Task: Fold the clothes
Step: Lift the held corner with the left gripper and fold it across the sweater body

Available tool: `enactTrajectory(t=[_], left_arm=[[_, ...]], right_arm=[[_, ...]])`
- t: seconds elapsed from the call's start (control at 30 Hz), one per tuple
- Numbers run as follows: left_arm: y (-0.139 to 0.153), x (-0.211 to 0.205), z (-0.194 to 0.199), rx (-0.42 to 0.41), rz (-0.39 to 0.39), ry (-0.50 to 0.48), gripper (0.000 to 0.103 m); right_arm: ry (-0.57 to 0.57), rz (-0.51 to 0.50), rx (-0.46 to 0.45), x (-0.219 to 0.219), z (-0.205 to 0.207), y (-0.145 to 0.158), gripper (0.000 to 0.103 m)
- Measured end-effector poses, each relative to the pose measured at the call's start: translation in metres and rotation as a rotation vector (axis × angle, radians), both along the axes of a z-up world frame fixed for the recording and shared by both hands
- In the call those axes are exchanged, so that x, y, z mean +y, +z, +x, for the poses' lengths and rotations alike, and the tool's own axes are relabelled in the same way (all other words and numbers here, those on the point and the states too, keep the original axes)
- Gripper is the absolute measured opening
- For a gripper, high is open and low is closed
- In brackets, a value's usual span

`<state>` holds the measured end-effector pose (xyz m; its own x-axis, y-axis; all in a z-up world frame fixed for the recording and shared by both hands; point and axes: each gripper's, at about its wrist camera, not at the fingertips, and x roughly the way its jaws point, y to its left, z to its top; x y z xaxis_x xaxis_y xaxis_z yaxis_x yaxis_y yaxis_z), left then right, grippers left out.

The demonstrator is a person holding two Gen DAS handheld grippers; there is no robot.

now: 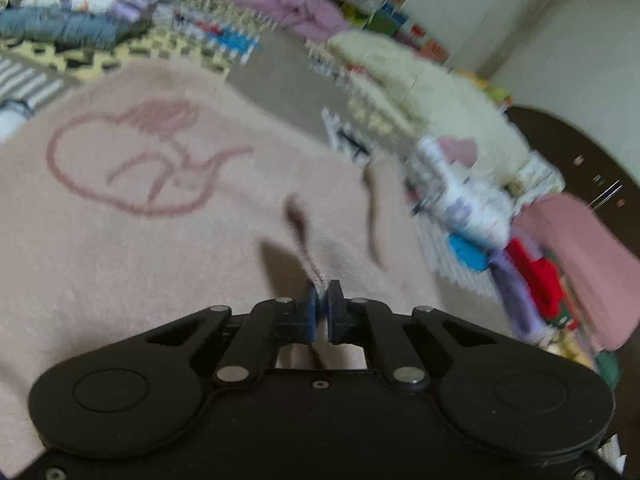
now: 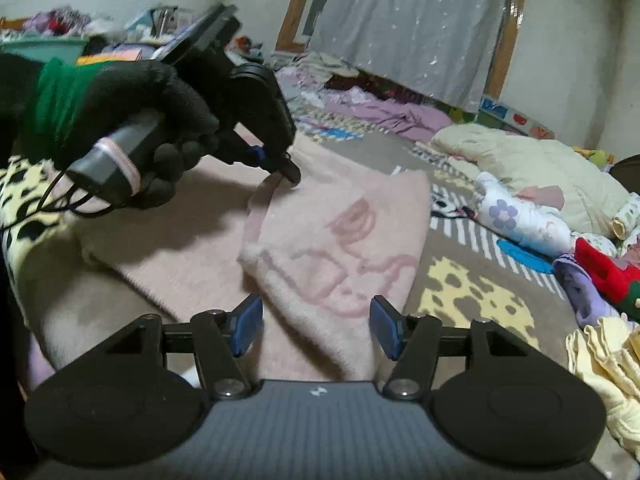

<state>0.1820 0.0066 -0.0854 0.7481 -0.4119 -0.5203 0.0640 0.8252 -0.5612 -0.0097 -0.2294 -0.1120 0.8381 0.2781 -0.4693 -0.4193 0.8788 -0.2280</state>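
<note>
A fuzzy pale pink garment with a darker pink line drawing lies spread on the floor mat and fills most of the left wrist view. My left gripper is shut, and a raised fold of the pink cloth runs in between its blue pads. In the right wrist view the same pink garment lies partly folded over. A black-gloved hand holds the left gripper with its tips at the garment's far edge. My right gripper stands open just over the near end of the garment, its pads clear of the cloth.
A cream quilt, a white floral garment, a red item and a pale yellow garment lie to the right on the patterned mat. Purple clothes lie by the curtain. Folded clothes are stacked at the far left.
</note>
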Motion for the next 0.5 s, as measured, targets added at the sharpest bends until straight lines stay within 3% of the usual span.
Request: enactTrajectory(t=[0.2, 0.37, 0.5], left_arm=[[0.03, 0.017, -0.021, -0.086, -0.02, 0.021, 0.002], [0.029, 0.035, -0.038, -0.078, -0.037, 0.055, 0.002], [0.022, 0.051, -0.041, -0.063, -0.04, 0.099, 0.002]], right_arm=[[0.006, -0.012, -0.002, 0.005, 0.003, -0.004, 0.058], [0.033, -0.035, -0.018, 0.011, -0.002, -0.004, 0.057], [0.054, -0.035, -0.022, 0.014, -0.006, -0.002, 0.05]])
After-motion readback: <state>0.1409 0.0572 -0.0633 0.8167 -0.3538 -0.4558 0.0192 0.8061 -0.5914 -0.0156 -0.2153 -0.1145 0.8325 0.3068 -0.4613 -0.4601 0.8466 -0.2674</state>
